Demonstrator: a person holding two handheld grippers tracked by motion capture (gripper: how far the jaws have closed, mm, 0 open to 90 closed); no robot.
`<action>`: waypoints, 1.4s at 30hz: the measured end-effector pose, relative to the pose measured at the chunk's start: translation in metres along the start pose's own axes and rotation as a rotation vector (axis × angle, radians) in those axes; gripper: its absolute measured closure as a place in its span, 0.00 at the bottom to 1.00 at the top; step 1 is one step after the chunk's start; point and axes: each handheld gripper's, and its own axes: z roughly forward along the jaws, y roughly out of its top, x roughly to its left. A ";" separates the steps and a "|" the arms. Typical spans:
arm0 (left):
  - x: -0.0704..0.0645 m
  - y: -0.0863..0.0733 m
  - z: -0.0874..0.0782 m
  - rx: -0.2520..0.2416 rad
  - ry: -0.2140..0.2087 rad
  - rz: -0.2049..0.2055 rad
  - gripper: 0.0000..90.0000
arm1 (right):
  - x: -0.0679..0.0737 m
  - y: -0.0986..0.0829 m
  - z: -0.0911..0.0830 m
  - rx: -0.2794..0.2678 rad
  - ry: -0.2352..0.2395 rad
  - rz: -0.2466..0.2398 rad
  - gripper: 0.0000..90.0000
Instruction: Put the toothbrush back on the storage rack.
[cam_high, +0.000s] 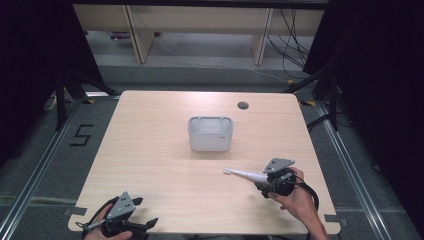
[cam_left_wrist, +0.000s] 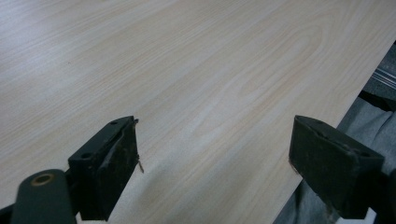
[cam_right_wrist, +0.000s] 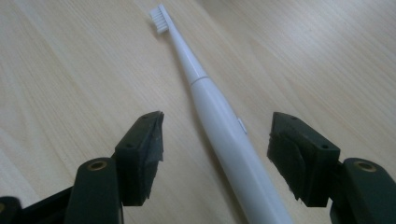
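A white electric toothbrush (cam_high: 243, 174) lies flat on the wooden table (cam_high: 165, 165), brush head pointing left. In the right gripper view the toothbrush (cam_right_wrist: 219, 121) runs between my jaws, which stand wide apart on either side of its handle without touching it. My right gripper (cam_high: 267, 184) is open at the handle end, near the table's right front. My left gripper (cam_high: 145, 212) rests at the front left corner, open, with bare wood between its jaws (cam_left_wrist: 215, 154). A white rectangular bin (cam_high: 210, 133) stands at the table's middle.
A round cable hole (cam_high: 243, 105) sits in the tabletop behind the bin. Table edge and grey fabric (cam_left_wrist: 369, 116) show at the right of the left gripper view. Dark floor, rails and wooden furniture legs surround the table.
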 end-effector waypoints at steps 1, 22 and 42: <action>0.000 0.000 0.000 0.000 0.000 0.000 0.17 | 0.000 0.000 0.000 0.000 0.000 0.000 0.40; 0.002 0.000 -0.001 0.010 0.009 0.010 0.17 | -0.015 0.018 0.024 0.173 0.080 -0.072 0.50; 0.003 -0.001 0.000 0.021 0.010 0.016 0.17 | -0.023 0.035 0.042 0.336 0.146 -0.127 0.62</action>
